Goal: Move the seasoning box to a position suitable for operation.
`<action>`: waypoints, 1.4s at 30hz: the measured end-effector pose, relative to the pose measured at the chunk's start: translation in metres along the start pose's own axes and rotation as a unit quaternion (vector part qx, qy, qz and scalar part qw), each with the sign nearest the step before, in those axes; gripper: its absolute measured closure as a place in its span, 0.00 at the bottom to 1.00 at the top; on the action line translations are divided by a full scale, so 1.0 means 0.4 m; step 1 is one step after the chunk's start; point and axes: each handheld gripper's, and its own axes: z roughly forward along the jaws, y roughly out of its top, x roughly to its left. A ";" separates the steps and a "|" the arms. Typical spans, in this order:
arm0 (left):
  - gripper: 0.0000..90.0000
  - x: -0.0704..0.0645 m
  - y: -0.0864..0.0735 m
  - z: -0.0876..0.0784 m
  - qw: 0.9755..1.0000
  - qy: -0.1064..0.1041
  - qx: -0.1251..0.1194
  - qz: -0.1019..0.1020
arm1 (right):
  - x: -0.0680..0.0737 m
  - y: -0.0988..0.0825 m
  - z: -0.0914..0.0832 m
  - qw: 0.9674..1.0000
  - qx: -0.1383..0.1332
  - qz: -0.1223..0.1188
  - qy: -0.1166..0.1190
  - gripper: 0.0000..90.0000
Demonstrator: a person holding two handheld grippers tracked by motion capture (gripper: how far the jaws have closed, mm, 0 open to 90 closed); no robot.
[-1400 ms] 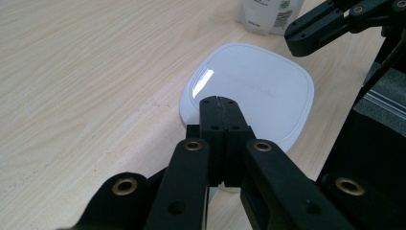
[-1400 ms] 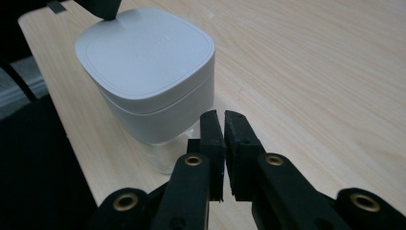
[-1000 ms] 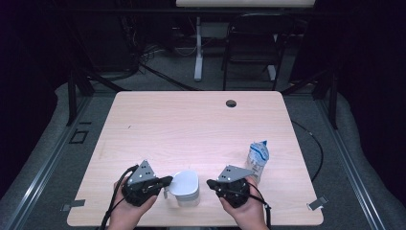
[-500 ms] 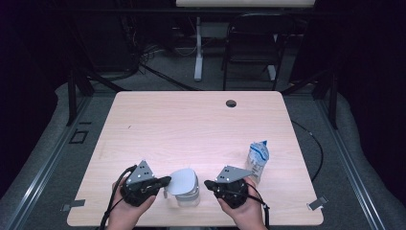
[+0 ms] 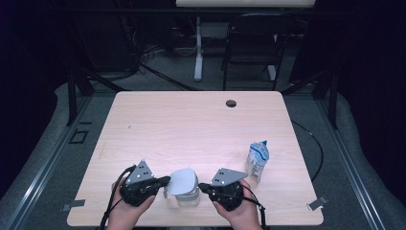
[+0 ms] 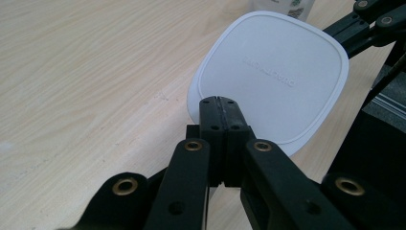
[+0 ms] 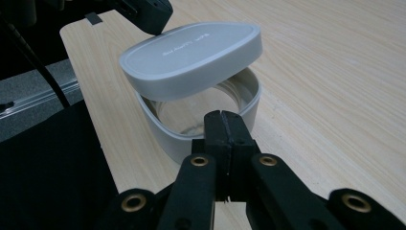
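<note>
Looking down from the high view, I see my left gripper (image 5: 165, 181) and my right gripper (image 5: 201, 186) facing each other at the near edge of the table (image 5: 191, 124), with a small container (image 5: 187, 195) between them. In the left gripper view the two black jaws are pressed together on the near rim of the white lid (image 6: 277, 76), so this claw is clamped on the lid and holds it tilted above the container. In the right gripper view the lid (image 7: 191, 52) hangs slanted over the open container (image 7: 210, 110); its far-left side is higher and one corner is still near the container rim. The right jaws are also together, and their tips sit at the near wall of the container; it seems they pinch this wall, but I cannot tell it surely because the jaws cover the contact. The container is clear inside with a pale band around the top. To the right of my right hand (image 5: 237, 211), near but apart, a small blue and white pouch (image 5: 257, 158) stands upright on the table.
</note>
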 end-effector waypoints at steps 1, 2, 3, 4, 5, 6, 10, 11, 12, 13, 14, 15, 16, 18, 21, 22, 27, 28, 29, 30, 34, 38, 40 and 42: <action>1.00 0.000 0.000 0.000 1.000 0.000 0.000 0.000 | 0.000 0.000 0.000 1.000 0.000 0.000 0.000 1.00; 1.00 0.000 0.000 0.000 1.000 0.000 -0.001 -0.001 | 0.003 0.001 0.001 1.000 -0.002 -0.001 0.002 1.00; 1.00 0.000 0.000 0.000 1.000 0.000 -0.001 -0.001 | 0.003 0.001 0.001 1.000 -0.002 -0.001 0.002 1.00; 1.00 0.001 -0.001 0.000 1.000 -0.001 -0.001 -0.002 | 0.005 0.002 0.003 1.000 -0.003 -0.002 0.004 1.00; 1.00 0.001 -0.001 0.000 1.000 -0.002 -0.002 -0.001 | 0.006 0.002 0.005 1.000 -0.005 -0.001 0.005 1.00; 1.00 0.001 -0.001 0.000 1.000 -0.001 -0.002 -0.002 | 0.007 0.002 0.006 1.000 -0.005 -0.002 0.005 1.00; 1.00 0.000 -0.002 0.000 1.000 0.000 -0.002 0.000 | 0.011 0.005 0.007 1.000 -0.005 -0.005 0.006 1.00; 1.00 0.000 -0.002 0.000 1.000 0.000 -0.002 0.000 | 0.011 0.005 0.007 1.000 -0.005 -0.005 0.006 1.00; 1.00 0.000 -0.002 0.000 1.000 0.000 -0.003 -0.001 | 0.012 0.006 0.007 1.000 -0.008 -0.004 0.008 1.00; 1.00 0.000 -0.003 0.000 1.000 0.001 -0.004 0.000 | 0.013 0.008 0.007 1.000 -0.008 -0.007 0.006 1.00; 1.00 0.000 -0.003 0.000 1.000 0.001 -0.004 0.000 | 0.013 0.008 0.007 1.000 -0.008 -0.007 0.006 1.00; 1.00 0.000 -0.003 0.000 1.000 0.001 -0.004 0.000 | 0.013 0.008 0.007 1.000 -0.008 -0.005 0.007 1.00; 1.00 -0.002 -0.004 0.000 1.000 0.001 -0.005 -0.001 | 0.012 0.007 0.007 1.000 -0.008 -0.005 0.006 1.00; 1.00 -0.001 -0.005 -0.003 1.000 0.002 -0.003 0.000 | 0.013 0.007 0.007 1.000 -0.009 -0.005 0.006 1.00; 1.00 0.001 -0.007 -0.009 1.000 0.005 -0.002 -0.002 | 0.014 0.008 0.008 1.000 -0.009 -0.006 0.006 1.00; 1.00 0.008 -0.010 -0.017 1.000 0.006 -0.004 -0.006 | 0.014 0.008 0.008 1.000 -0.008 -0.006 0.007 1.00; 1.00 0.024 -0.019 -0.028 1.000 0.009 -0.005 -0.018 | 0.015 0.008 0.009 1.000 -0.007 -0.008 0.006 1.00; 1.00 0.026 -0.020 -0.029 1.000 0.009 -0.004 -0.018 | 0.015 0.008 0.009 1.000 -0.007 -0.008 0.006 1.00; 1.00 0.026 -0.020 -0.029 1.000 0.009 -0.004 -0.018 | 0.015 0.009 0.009 1.000 -0.006 -0.008 0.006 1.00; 1.00 0.029 -0.022 -0.030 1.000 0.010 -0.004 -0.019 | 0.015 0.009 0.009 1.000 -0.007 -0.008 0.006 1.00; 1.00 0.043 -0.026 -0.039 1.000 0.015 -0.009 -0.026 | 0.015 0.010 0.008 1.000 -0.006 -0.010 0.005 1.00; 1.00 0.054 -0.030 -0.048 0.999 0.018 -0.013 -0.031 | 0.016 0.013 0.008 1.000 -0.011 -0.007 0.008 1.00; 1.00 0.060 -0.033 -0.053 0.999 0.020 -0.015 -0.036 | 0.017 0.016 0.007 1.000 -0.009 -0.010 0.009 1.00; 1.00 0.063 -0.034 -0.054 0.999 0.020 -0.015 -0.037 | 0.017 0.018 0.006 1.000 -0.008 -0.010 0.010 1.00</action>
